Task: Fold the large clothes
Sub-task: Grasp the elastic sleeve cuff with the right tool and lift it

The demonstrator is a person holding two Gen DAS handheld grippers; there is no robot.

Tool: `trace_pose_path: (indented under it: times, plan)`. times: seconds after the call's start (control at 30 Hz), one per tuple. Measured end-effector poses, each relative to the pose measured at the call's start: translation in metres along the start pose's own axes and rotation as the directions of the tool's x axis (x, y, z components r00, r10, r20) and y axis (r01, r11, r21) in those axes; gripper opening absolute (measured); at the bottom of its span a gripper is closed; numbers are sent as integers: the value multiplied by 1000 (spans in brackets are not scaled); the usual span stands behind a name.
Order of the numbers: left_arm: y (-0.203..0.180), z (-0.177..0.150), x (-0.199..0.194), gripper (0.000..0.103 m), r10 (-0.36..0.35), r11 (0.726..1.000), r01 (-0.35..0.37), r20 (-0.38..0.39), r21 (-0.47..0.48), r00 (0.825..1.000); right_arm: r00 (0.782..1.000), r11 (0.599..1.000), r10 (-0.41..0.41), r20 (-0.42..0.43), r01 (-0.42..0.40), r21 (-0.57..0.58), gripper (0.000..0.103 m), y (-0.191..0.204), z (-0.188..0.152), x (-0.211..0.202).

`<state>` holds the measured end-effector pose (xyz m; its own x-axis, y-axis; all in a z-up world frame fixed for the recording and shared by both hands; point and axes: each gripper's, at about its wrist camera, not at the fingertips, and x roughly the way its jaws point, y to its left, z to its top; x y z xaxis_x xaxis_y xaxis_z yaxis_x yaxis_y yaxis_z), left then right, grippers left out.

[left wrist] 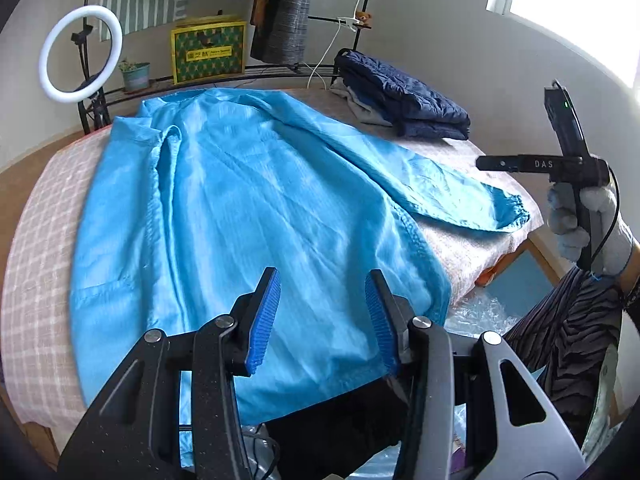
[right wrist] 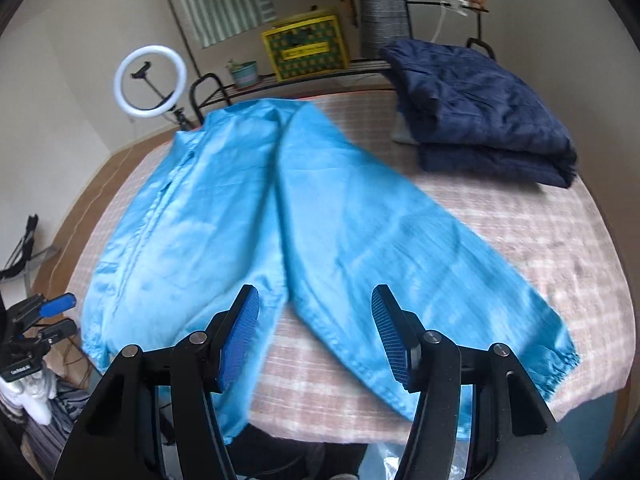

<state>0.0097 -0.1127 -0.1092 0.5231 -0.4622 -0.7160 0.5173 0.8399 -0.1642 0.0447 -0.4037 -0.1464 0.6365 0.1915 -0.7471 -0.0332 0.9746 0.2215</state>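
Our blue jacket overhung the desk's near edge; both left tongs and right tongs hovered released above it.

Shiny blue jacket lies spread flat, front up, sleeve outstretched.

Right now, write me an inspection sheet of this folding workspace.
Surface: table under a pink checked cloth.
Job's things: blue jacket spread flat, unfolded, one sleeve angled out to the table's edge.
Clutter: folded navy quilted garment stacked at the far corner, apart from the jacket.
Grippers: left gripper open above the jacket's hem; right gripper open above the sleeve and holding nothing.
Cables: white cord hanging from the rack behind.
Surroundings: ring light, yellow-green box, small potted plant, hanging clothes, bright window.
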Motion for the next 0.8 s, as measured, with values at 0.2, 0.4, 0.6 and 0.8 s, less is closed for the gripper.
trace_pose_path:
  times: [0.2,0.4,0.6,0.8]
  plan:
    - [-2,13,22,45,-27,999,26,-26,-44,999,999,973,-47,-12,49,224,58,-89,-10,-5]
    - [-1,16,33,45,-49,996,46,-46,-72,998,985,888,-165,-50,170,428,58,-161,-31,-10]
    - [1,16,34,45,-54,995,48,-58,-91,997,986,723,-137,-93,163,672,58,-225,-57,-10]
    - [0,15,30,45,-45,996,40,-51,-84,998,985,752,-131,-109,171,637,57,-218,-51,-2]
